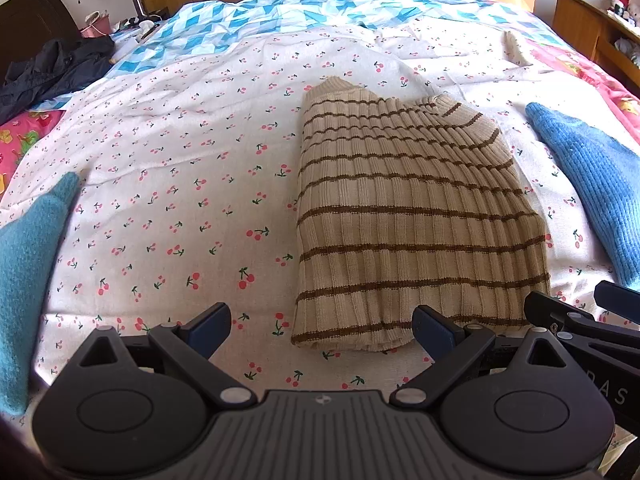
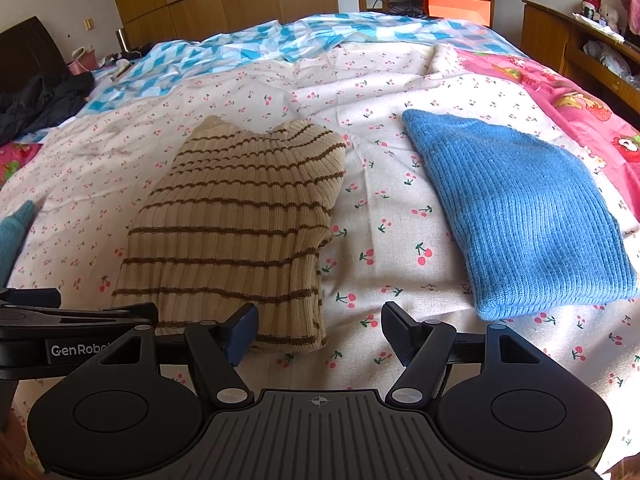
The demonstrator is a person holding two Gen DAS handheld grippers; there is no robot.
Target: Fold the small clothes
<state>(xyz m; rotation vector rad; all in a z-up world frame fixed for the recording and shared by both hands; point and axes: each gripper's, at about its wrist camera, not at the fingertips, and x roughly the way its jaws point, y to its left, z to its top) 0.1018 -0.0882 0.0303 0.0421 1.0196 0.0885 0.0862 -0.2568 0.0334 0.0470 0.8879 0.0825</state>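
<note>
A beige knit top with brown stripes [image 1: 412, 216] lies folded on the cherry-print bed sheet [image 1: 180, 184]; it also shows in the right wrist view [image 2: 240, 220]. My left gripper [image 1: 322, 328] is open and empty just before the garment's near edge. My right gripper [image 2: 320, 332] is open and empty, at the garment's near right corner. A folded blue knit garment [image 2: 520, 216] lies to the right, seen in the left wrist view [image 1: 592, 184] too. A teal knit garment [image 1: 28, 272] lies at the left, its tip showing in the right wrist view [image 2: 16, 228].
A dark jacket [image 1: 52, 68] lies at the far left of the bed. A blue patterned quilt [image 1: 300, 12] covers the far end, a pink printed cover [image 2: 568, 96] the right side. A wooden shelf [image 2: 580, 48] stands right, an orange box [image 2: 456, 6] behind the bed.
</note>
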